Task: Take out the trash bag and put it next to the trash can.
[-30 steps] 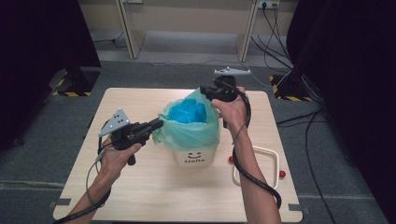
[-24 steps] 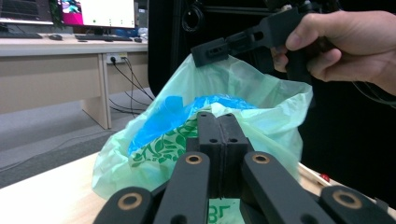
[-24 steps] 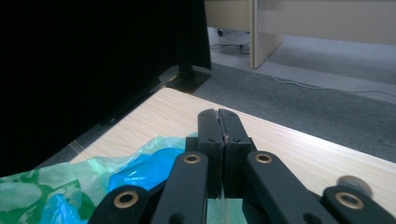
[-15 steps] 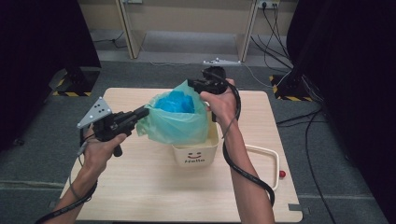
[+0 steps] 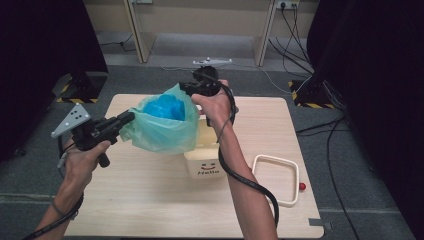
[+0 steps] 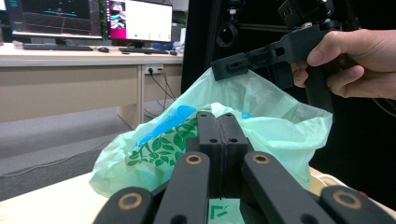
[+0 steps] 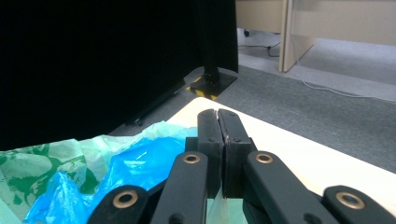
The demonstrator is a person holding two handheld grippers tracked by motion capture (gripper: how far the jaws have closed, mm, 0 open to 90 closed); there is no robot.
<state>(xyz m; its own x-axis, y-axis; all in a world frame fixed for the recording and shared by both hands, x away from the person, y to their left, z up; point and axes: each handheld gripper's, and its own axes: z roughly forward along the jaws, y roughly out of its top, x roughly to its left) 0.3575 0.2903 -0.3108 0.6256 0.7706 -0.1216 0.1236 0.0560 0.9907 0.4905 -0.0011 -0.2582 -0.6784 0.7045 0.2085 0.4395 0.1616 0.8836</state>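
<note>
A pale green plastic bag (image 5: 160, 132) with a blue bag (image 5: 166, 107) bunched inside it hangs above and left of a white bin (image 5: 205, 162) printed with a smile. My left gripper (image 5: 129, 119) is shut on the green bag's left rim. My right gripper (image 5: 184, 88) is shut on its far rim and holds the mouth stretched wide. In the left gripper view my shut jaws (image 6: 222, 122) pinch the leaf-printed bag (image 6: 275, 128), and the right gripper (image 6: 222, 70) grips its upper edge. In the right gripper view the shut jaws (image 7: 218, 115) sit over the blue bag (image 7: 140, 163), with a thin film caught between them.
A white square frame (image 5: 276, 160) lies on the wooden table (image 5: 150, 200) at the right, with a small red thing (image 5: 301, 186) beside it. Black curtains stand on both sides. Cables run over the grey floor behind the table.
Both hands have carried the bag left and slightly up, so it now hangs mostly clear of the white bin. The jaws have stayed shut on its rim.
</note>
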